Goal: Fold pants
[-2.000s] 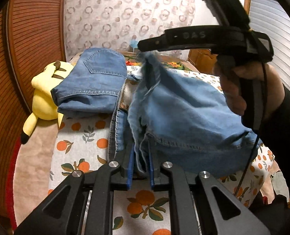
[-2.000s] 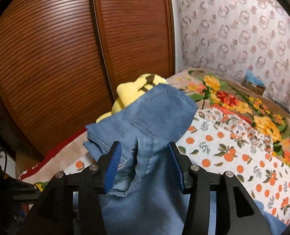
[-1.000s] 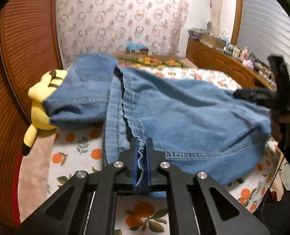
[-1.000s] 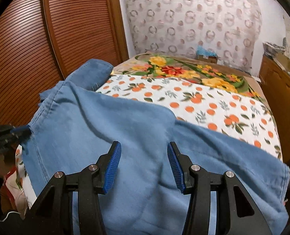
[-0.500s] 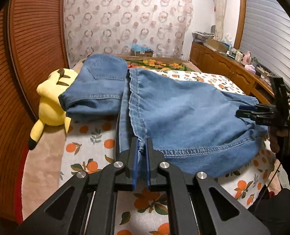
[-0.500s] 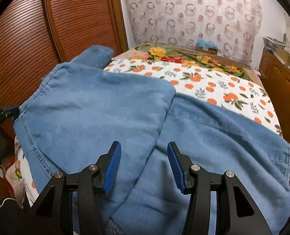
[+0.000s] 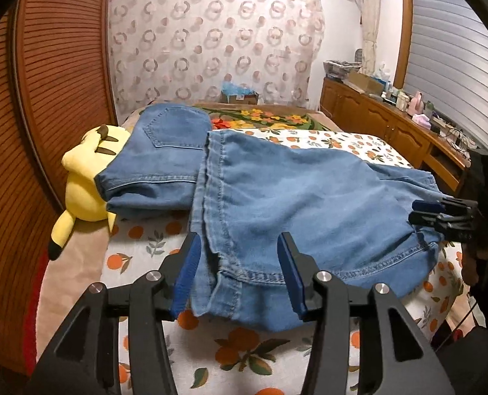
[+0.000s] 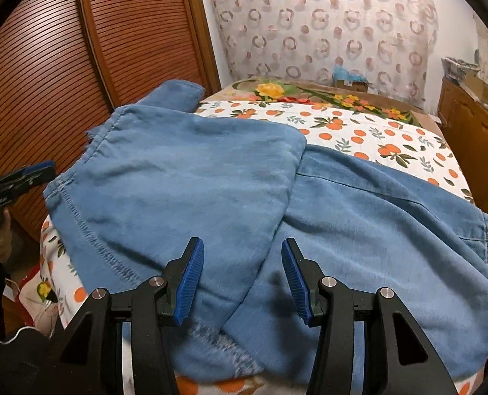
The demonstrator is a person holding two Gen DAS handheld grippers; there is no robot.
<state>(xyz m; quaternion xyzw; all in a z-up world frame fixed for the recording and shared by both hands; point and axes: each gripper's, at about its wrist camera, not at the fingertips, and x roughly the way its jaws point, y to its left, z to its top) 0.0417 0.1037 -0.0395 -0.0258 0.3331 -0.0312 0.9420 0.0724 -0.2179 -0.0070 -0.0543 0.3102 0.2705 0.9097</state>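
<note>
Light blue denim pants point(image 7: 303, 204) lie folded over on the orange-print bed sheet point(image 7: 244, 355); the folded layer also shows in the right wrist view point(image 8: 184, 191). My left gripper point(image 7: 239, 276) is open, its fingers either side of the pants' hem edge, holding nothing. My right gripper point(image 8: 240, 281) is open just above the fold, empty. The right gripper also shows at the right edge of the left wrist view point(image 7: 448, 217). The left gripper shows at the left edge of the right wrist view point(image 8: 20, 181).
A second, darker folded pair of jeans point(image 7: 161, 161) lies beside a yellow plush toy point(image 7: 82, 177) at the left. A wooden slatted wardrobe point(image 8: 79, 65) lines the left. A wooden cabinet point(image 7: 392, 125) with clutter stands at the right.
My left gripper has opened and let go of the pants' hem. The lifted pant leg has been laid across the bed, and the right gripper has pulled back to the pants' right end.
</note>
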